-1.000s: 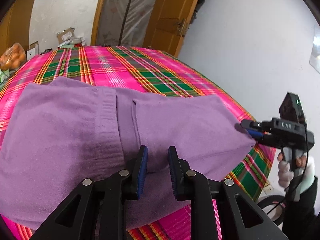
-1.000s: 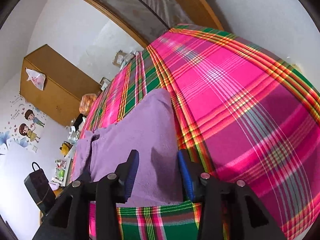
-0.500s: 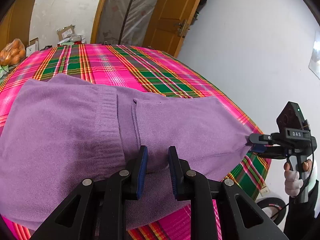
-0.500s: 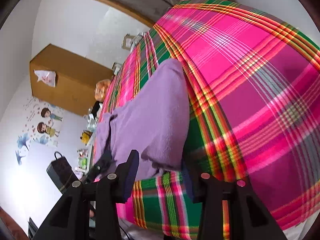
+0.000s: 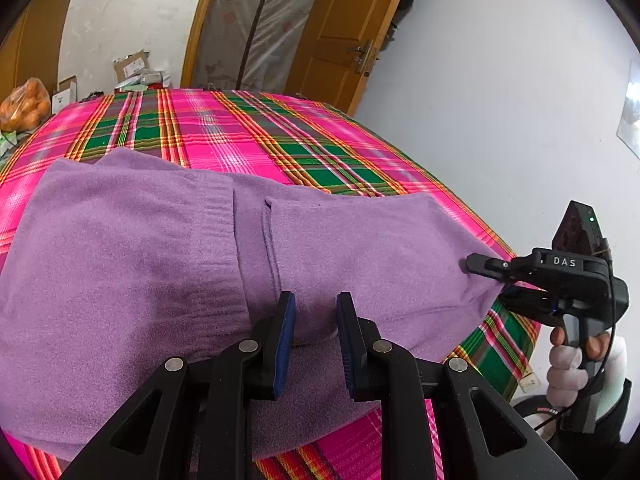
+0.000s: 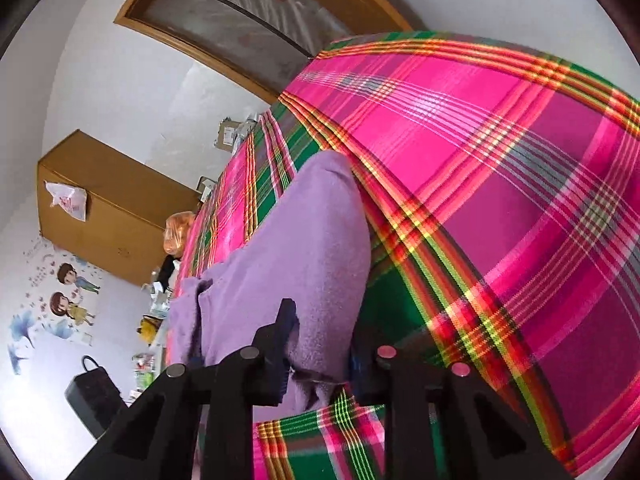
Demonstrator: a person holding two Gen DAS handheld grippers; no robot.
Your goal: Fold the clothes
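White walls and a wooden door (image 5: 348,36) back a bed spread with a pink-and-green plaid cover (image 5: 256,132). Across its near half lies the purple sweater (image 5: 132,248), already partly doubled over, with a ribbed band showing on top. At the near edge the left gripper (image 5: 316,340) pinches a fold of the knit between its blue pads. Off to the side, the right gripper (image 6: 320,344) is closing its jaws on the sweater's corner, which sits drawn to a point between them. This looks like the grasping step before a fold. Next, both held points probably need lifting together and carrying across the garment, kept level so the edge lands straight.
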